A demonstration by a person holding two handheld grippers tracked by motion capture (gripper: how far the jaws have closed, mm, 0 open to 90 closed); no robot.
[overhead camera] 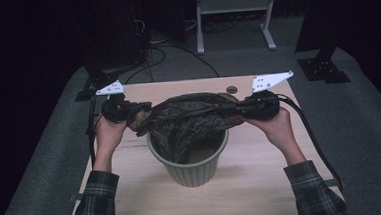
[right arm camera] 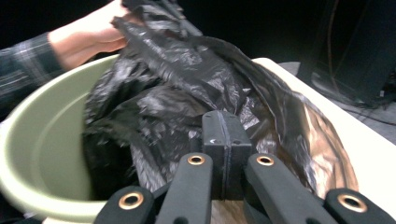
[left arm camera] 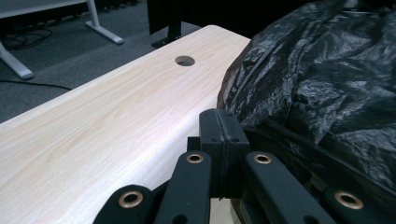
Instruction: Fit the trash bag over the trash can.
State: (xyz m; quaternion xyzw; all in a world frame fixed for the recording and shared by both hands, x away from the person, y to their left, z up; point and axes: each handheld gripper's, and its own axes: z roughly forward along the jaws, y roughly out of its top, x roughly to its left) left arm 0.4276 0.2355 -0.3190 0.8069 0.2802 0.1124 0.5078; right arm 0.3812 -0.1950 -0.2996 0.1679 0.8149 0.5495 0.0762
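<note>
A pale green bin [overhead camera: 190, 170] stands mid-table with a black plastic bag [overhead camera: 189, 115] hanging into it and stretched wide above its rim. My left gripper [overhead camera: 137, 110] is at the bag's left end and my right gripper [overhead camera: 238, 108] at its right end, both lifted over the bin. In the left gripper view the jaws [left arm camera: 223, 135] are pressed together with a taut strip of the bag [left arm camera: 327, 79] running to them. In the right gripper view the jaws [right arm camera: 223, 140] are shut at the crumpled bag [right arm camera: 187, 79], above the bin [right arm camera: 42, 140]; the other hand [right arm camera: 88, 37] holds the far end.
The light wooden table [overhead camera: 263, 178] has a round cable hole [overhead camera: 232, 90] near its far edge, behind the bag. Beyond it on the grey carpet stand a white frame [overhead camera: 233, 14] and dark stands [overhead camera: 326, 64]. Cables trail from both grippers.
</note>
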